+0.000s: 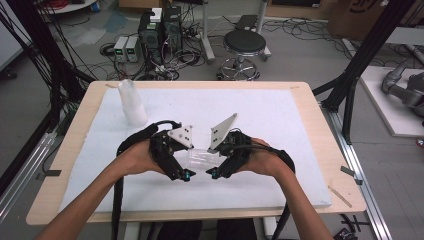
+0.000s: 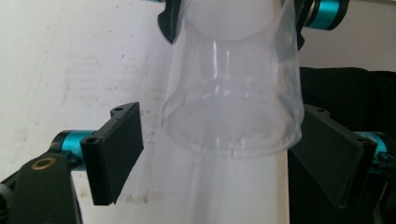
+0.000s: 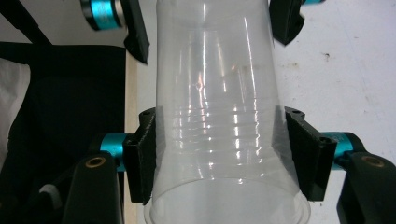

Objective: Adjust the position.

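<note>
In the high view, a person's two hands are meeting over the middle of a white-topped table (image 1: 280, 107). The left gripper (image 1: 187, 174) and the right gripper (image 1: 213, 173) are pointing toward each other, tips close together, and a clear plastic cup (image 1: 202, 159) is lying on its side in the air between them, above the white surface. A stack of clear plastic cups (image 1: 132, 102) is standing upright near the far left corner of the table, well apart from both grippers. A black stool (image 1: 244, 44) is sitting on the floor beyond the table.

In the left gripper view, the cup (image 2: 233, 93) is reaching toward the camera with its closed base nearest, sitting between the two black jaws. The jaw on the right of this view is lying against or just beside the cup's wall, while the jaw on the left is standing clearly apart from it, so this gripper is not pressing on the cup; its jaws are spread around the base without clamping. The right gripper's jaws are showing at the top, on either side of the cup's far end.

In the right gripper view, the cup (image 3: 219, 126) is running up from the bottom edge, its wide rim nearest the camera. Both black jaws are pressing on its ribbed wall from either side, so the right gripper is clamping the cup. The left gripper's jaw tips are showing at the top, flanking the narrower base end.
</note>
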